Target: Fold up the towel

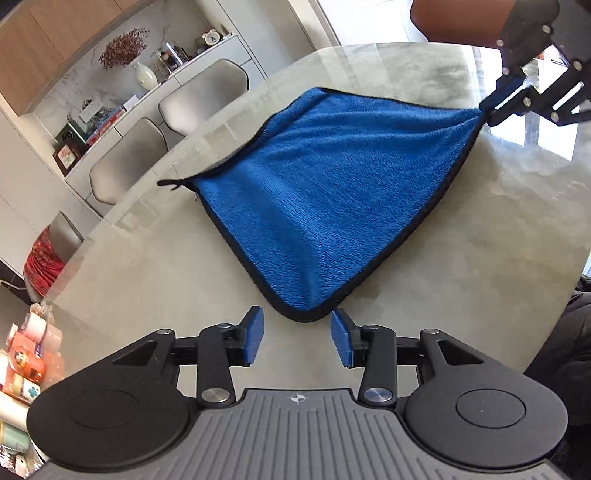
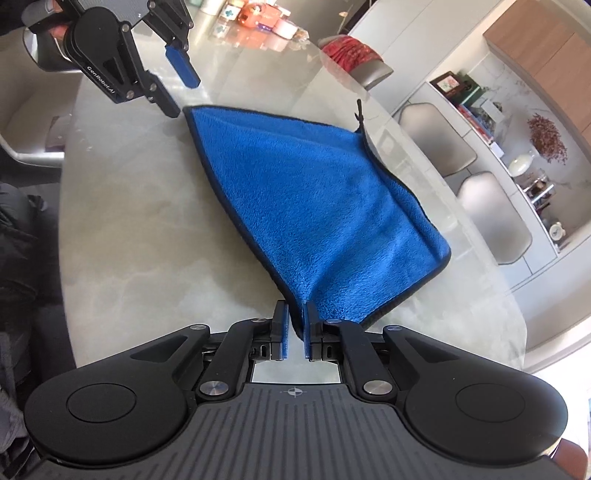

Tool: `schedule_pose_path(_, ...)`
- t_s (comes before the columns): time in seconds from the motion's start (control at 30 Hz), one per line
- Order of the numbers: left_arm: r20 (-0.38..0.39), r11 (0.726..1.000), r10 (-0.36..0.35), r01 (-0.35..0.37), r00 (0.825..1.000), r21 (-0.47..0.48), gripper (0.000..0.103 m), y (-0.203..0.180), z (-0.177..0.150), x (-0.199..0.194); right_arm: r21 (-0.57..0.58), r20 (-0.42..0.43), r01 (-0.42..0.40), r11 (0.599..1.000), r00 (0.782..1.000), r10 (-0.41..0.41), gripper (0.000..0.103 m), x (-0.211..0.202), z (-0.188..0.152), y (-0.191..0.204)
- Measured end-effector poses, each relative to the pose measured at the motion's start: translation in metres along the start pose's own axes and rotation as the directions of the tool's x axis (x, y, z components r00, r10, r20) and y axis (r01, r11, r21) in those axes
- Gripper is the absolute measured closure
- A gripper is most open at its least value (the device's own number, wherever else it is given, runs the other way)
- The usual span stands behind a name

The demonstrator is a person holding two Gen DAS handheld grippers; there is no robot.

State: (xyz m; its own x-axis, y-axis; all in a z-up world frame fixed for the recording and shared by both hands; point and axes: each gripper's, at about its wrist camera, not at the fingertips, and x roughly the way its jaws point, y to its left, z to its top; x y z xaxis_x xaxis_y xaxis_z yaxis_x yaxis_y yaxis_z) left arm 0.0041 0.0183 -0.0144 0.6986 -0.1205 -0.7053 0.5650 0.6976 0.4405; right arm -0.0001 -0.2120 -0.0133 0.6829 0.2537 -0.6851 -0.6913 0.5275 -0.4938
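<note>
**Blue towel on marble table, one corner pinched**

Blue towel (image 1: 325,192), black-bound on every edge, spread on pale marble table (image 1: 155,258). Right gripper (image 2: 295,328) closed on near corner, cloth drawn up taut between blue pads (image 2: 283,328). Left gripper (image 1: 297,332) spread wide, pads either side of rounded corner, just short of the binding, clasping nothing. Hanging loop (image 2: 359,110) at far corner, pointing toward table rim. Bare tabletop on all sides of towel; grey chairs (image 1: 207,96) well beyond the rim; jars and boxes (image 2: 255,18) clustered at far edge, well apart from cloth
</note>
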Motion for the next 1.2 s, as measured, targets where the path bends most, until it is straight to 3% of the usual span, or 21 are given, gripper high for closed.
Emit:
schedule_pose_path(0.13,0.025,1.0,0.01,-0.01,1.0,0.01,0.04,0.013,0.007,-0.008,-0.021,-0.009,-0.083,0.996,0.997,0.083,0.093,-0.012,0.0,-0.013)
schedule_pose_path(0.23,0.056,0.999,0.035,-0.036,0.998,0.017,0.04,0.018,0.013,-0.008,-0.06,-0.024,-0.062,0.996,0.998,0.061,0.083,-0.022,-0.004,-0.009)
schedule_pose_path(0.37,0.11,0.999,0.024,-0.019,0.994,-0.042,0.04,0.022,0.031,0.005,-0.002,0.01,0.01,1.0,1.0,-0.01,0.082,-0.02,-0.002,-0.012)
schedule_pose_path(0.47,0.127,0.994,0.026,-0.012,0.992,-0.107,0.04,0.025,0.049,0.031,0.069,0.047,0.062,0.996,0.997,-0.065,0.082,-0.002,0.005,-0.021)
schedule_pose_path(0.63,0.092,0.98,-0.052,0.069,0.994,-0.187,0.04,0.023,0.06,0.063,0.121,0.112,0.106,0.987,0.987,-0.119,0.082,0.029,0.021,-0.043)
schedule_pose_path(0.93,0.075,0.969,-0.125,0.138,0.989,-0.205,0.039,0.012,0.054,0.075,0.171,0.098,0.114,0.979,0.986,-0.132,0.082,0.111,0.038,-0.129)
schedule_pose_path(1.03,0.073,0.961,-0.135,0.149,0.988,-0.232,0.034,0.016,0.053,0.078,0.182,0.102,0.086,0.98,0.989,-0.106,0.082,0.139,0.045,-0.155)
schedule_pose_path(1.2,0.064,0.94,-0.138,0.151,0.988,-0.306,0.027,0.023,0.05,0.082,0.105,0.148,0.009,0.994,0.989,-0.025,0.082,0.168,0.066,-0.165)
